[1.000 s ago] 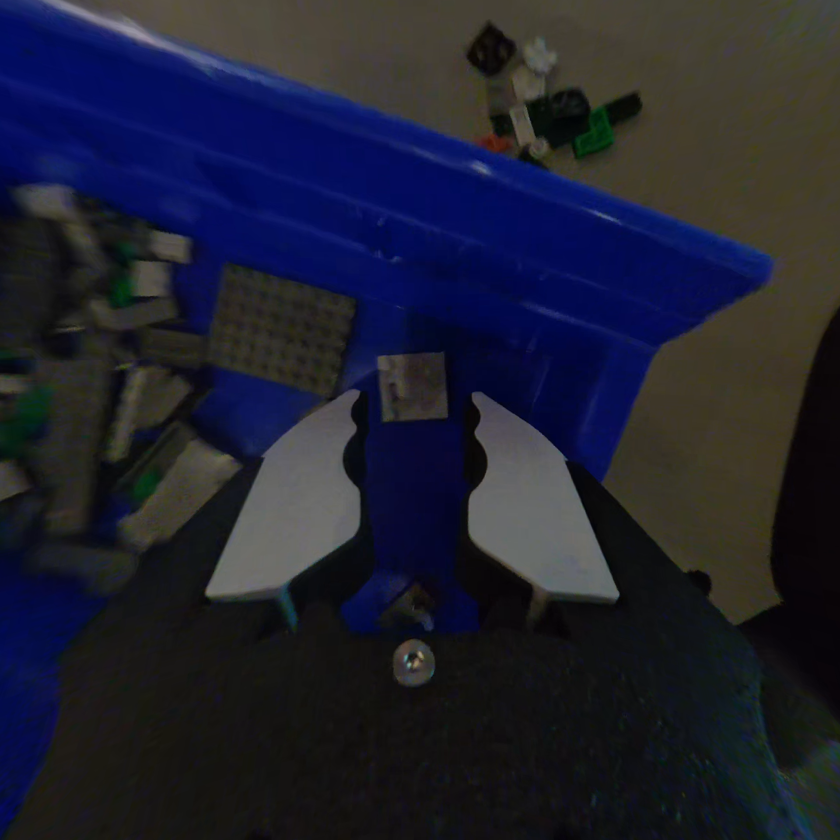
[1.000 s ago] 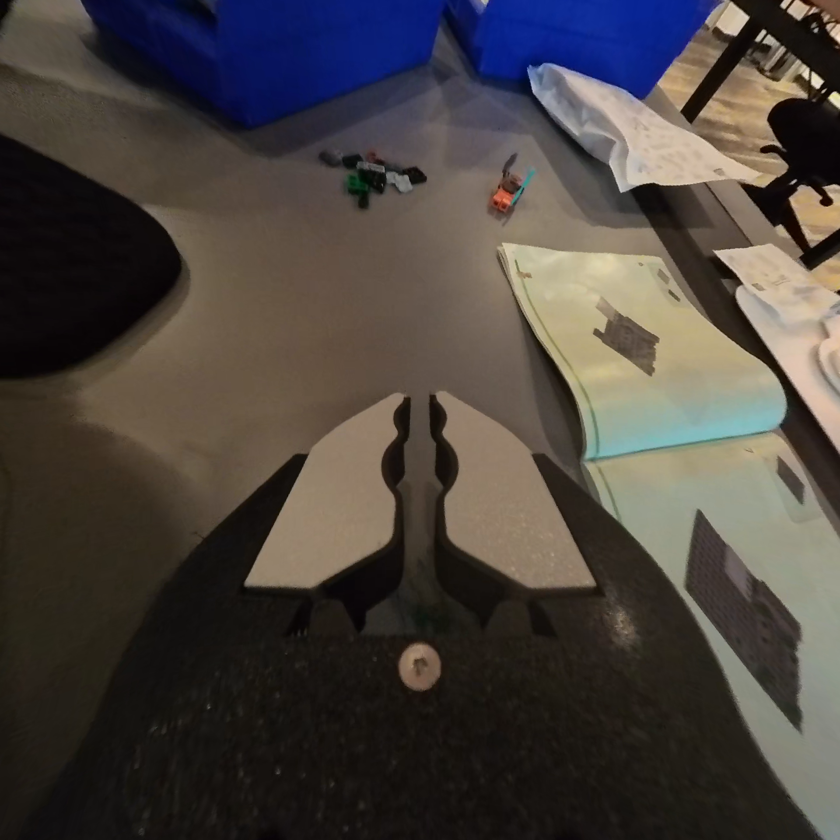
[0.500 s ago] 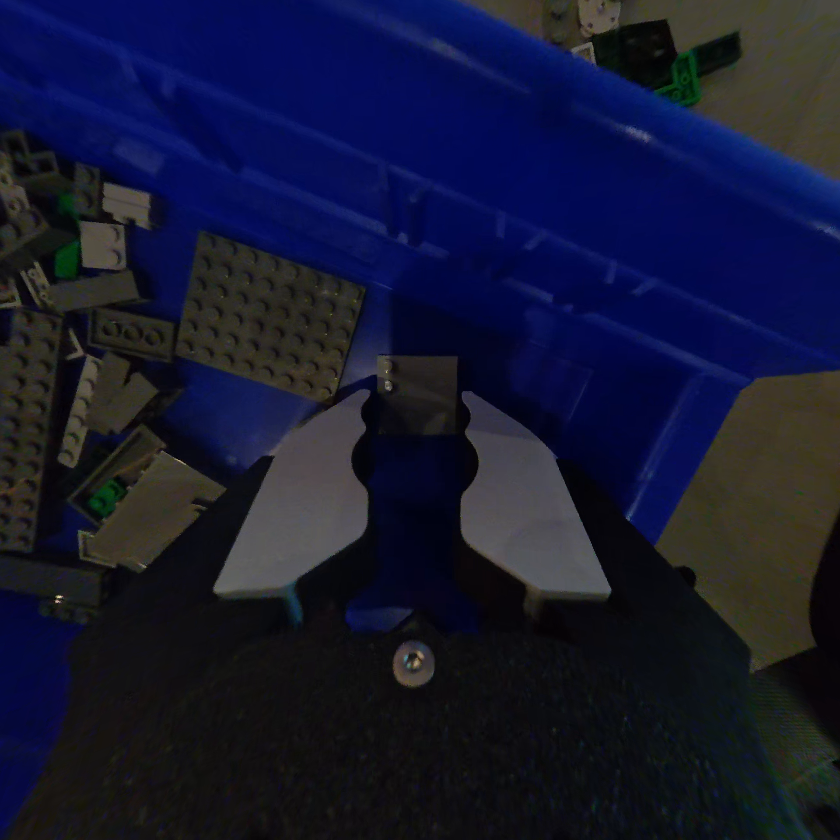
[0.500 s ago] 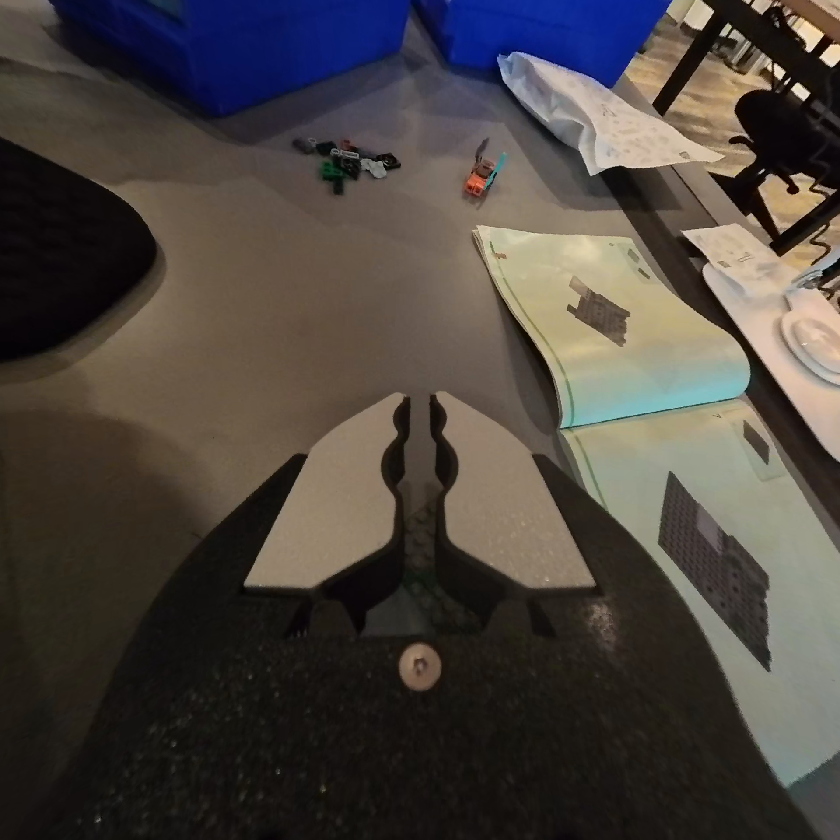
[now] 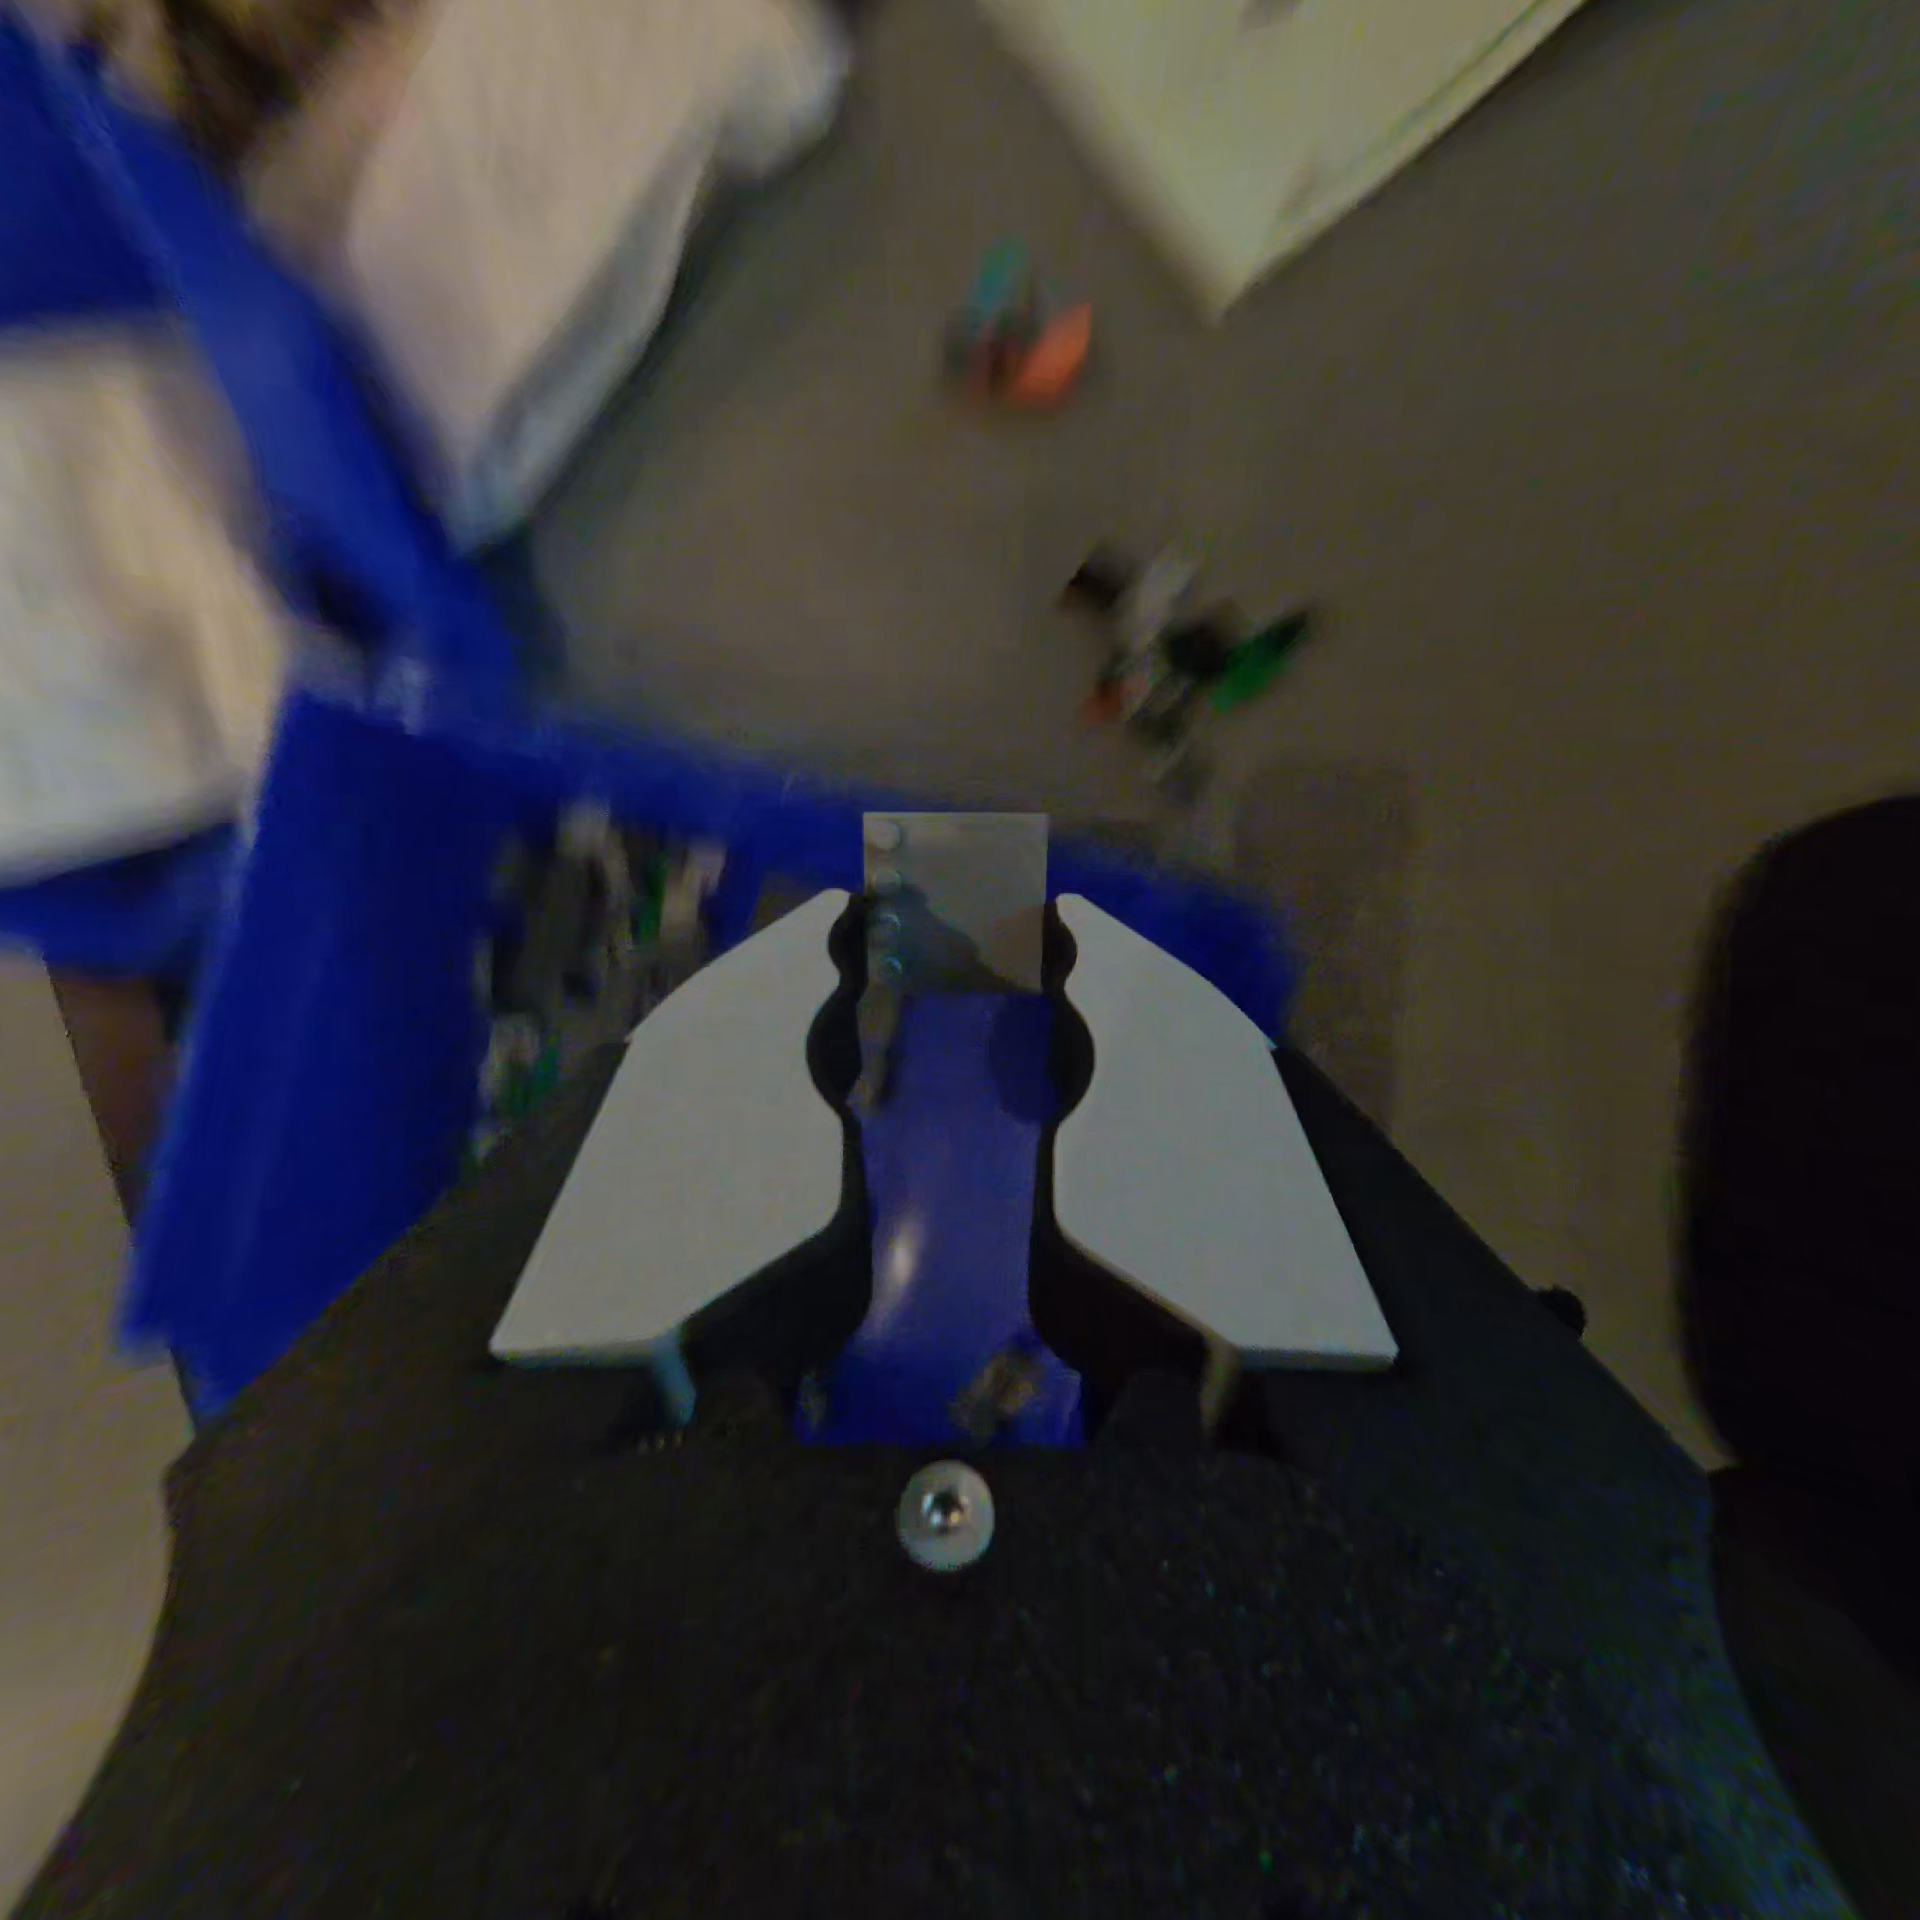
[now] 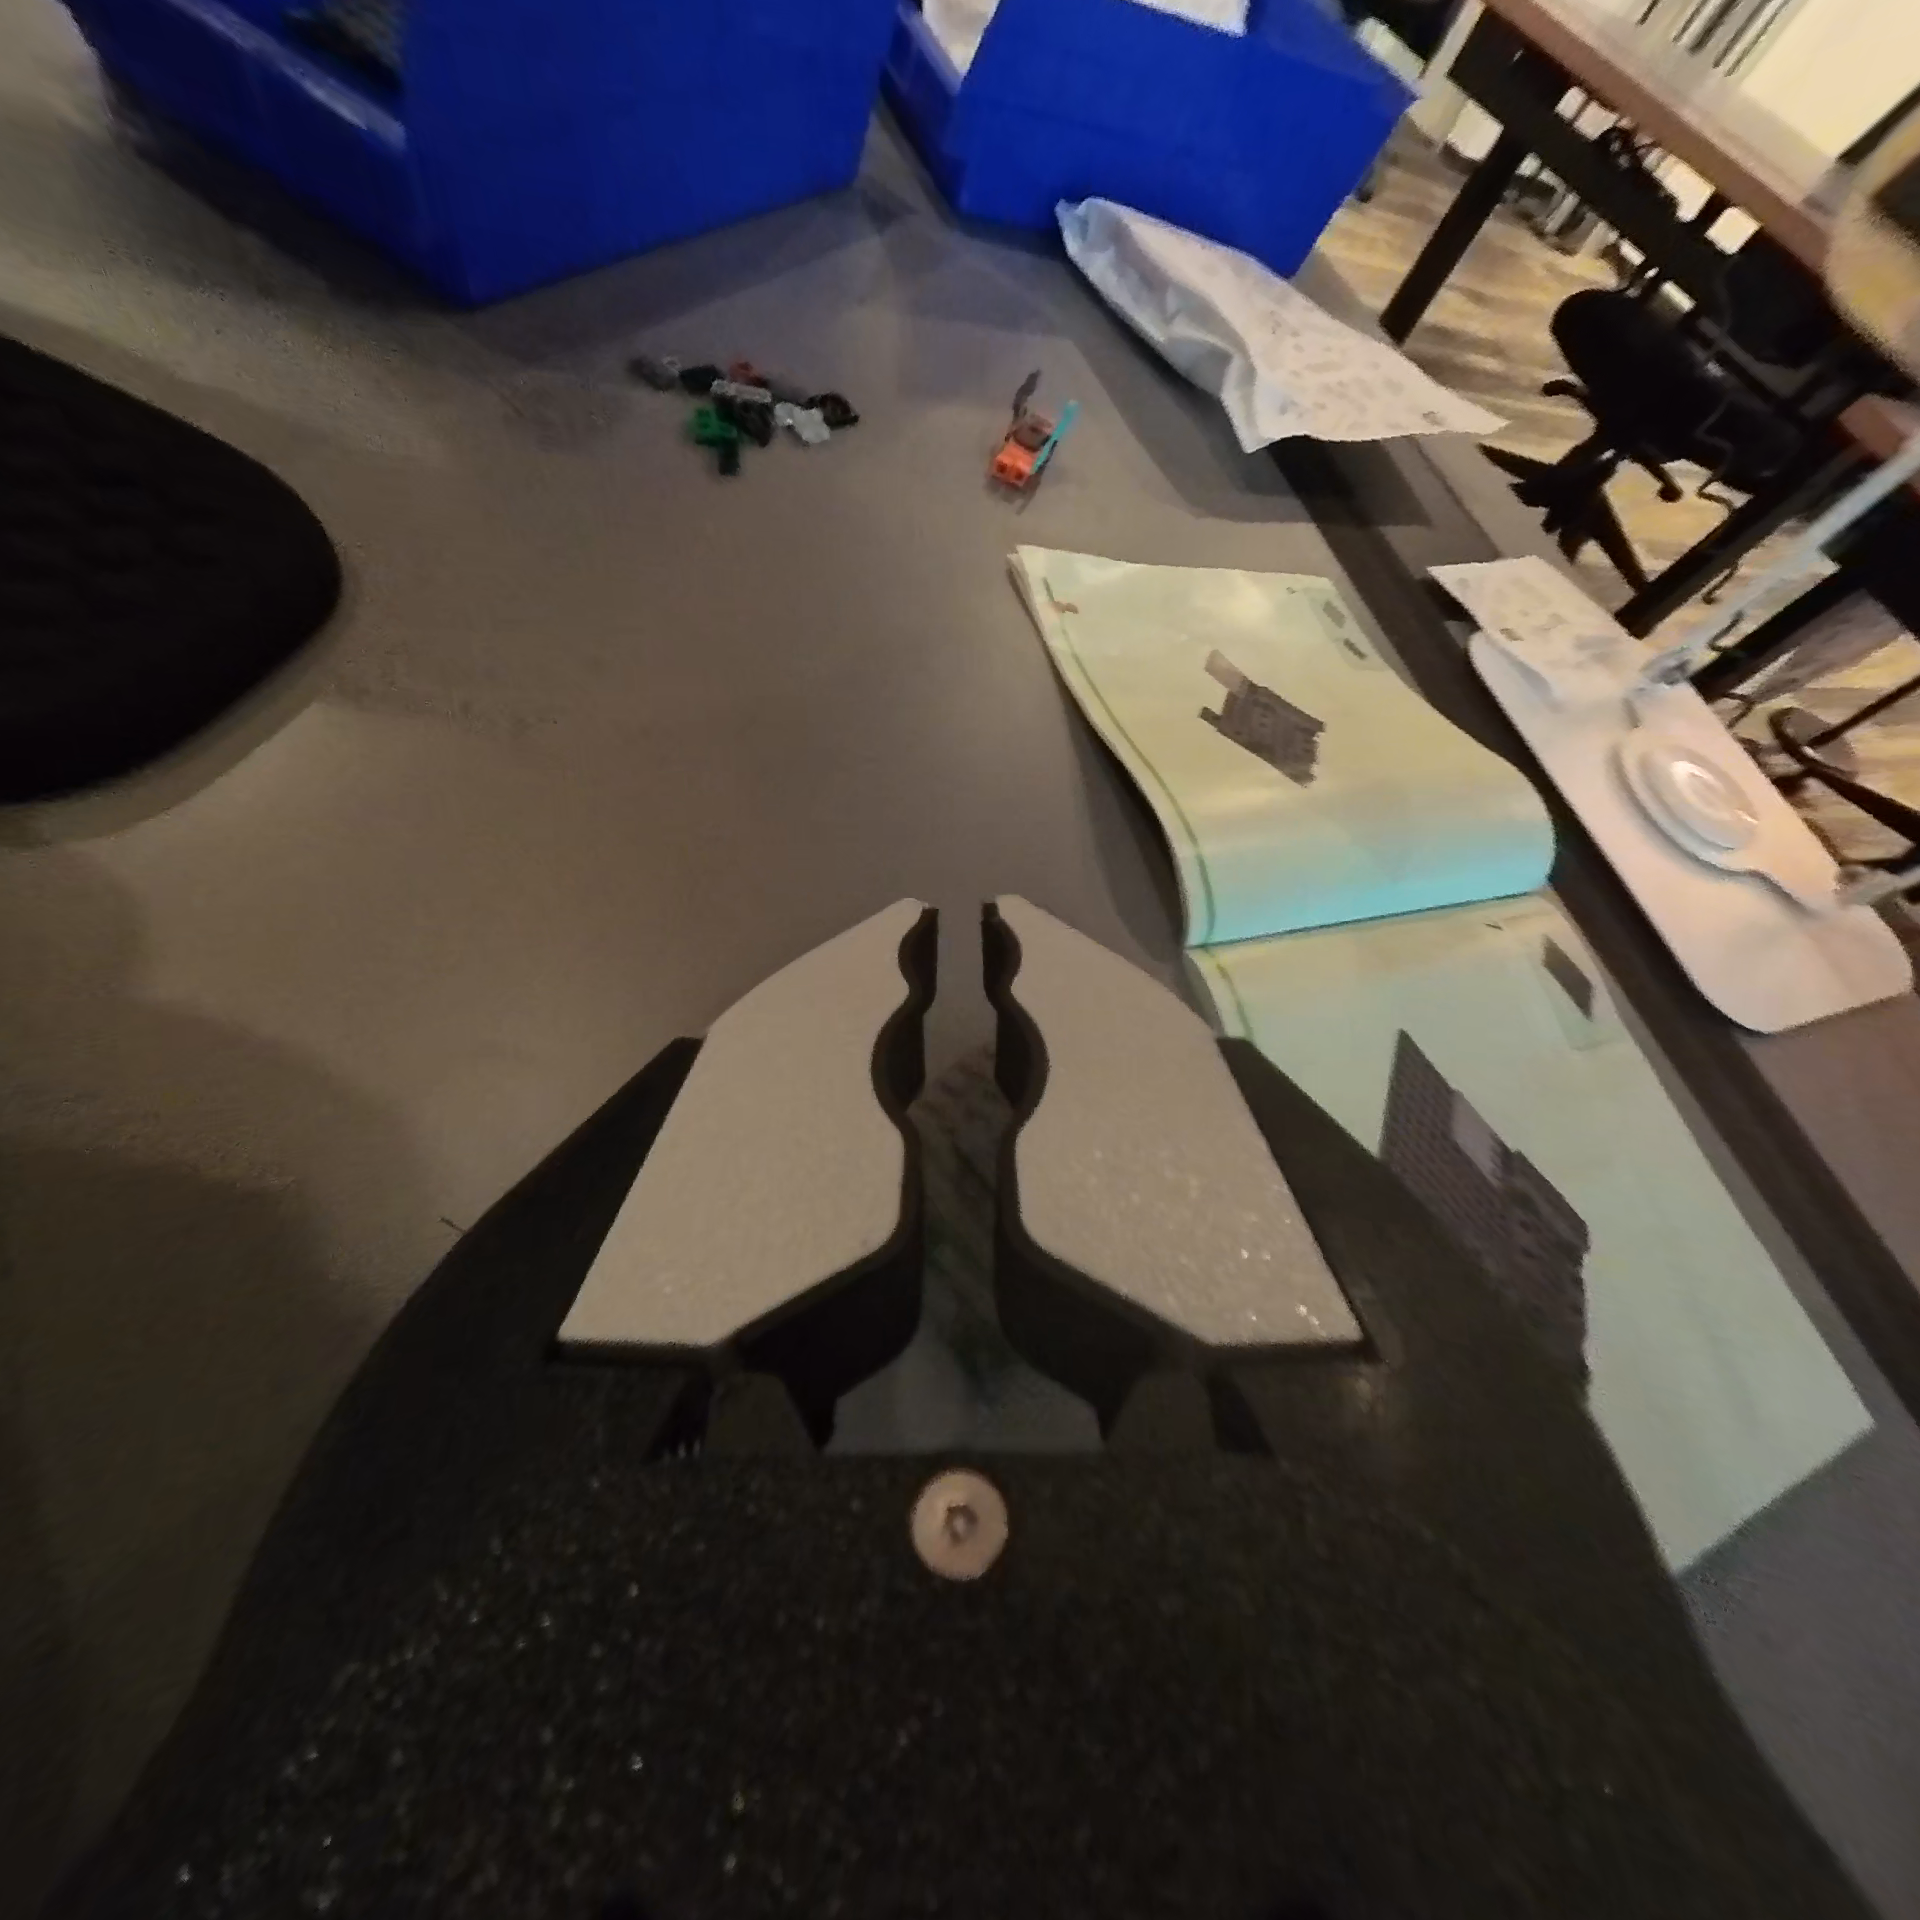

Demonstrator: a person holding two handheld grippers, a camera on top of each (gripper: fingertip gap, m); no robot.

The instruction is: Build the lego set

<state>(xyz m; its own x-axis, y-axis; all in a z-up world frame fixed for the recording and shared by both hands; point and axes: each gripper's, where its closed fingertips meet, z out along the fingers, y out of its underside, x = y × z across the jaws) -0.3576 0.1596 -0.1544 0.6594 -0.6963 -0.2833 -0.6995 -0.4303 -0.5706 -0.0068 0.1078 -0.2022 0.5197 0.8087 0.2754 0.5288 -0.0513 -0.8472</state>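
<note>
While left jaws pinch a flat grey plate (image 5: 954, 883), right jaws clamp a studded plate (image 6: 961, 1153).

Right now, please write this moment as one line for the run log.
left gripper: shut on grey plate, above blue bin | right gripper: nearly closed, contents unclear | instruction booklet: open on table

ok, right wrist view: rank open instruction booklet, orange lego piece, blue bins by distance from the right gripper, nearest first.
From the right gripper:
1. open instruction booklet, just right of it.
2. orange lego piece, ahead, mid-table.
3. blue bins, at the far edge.
</note>
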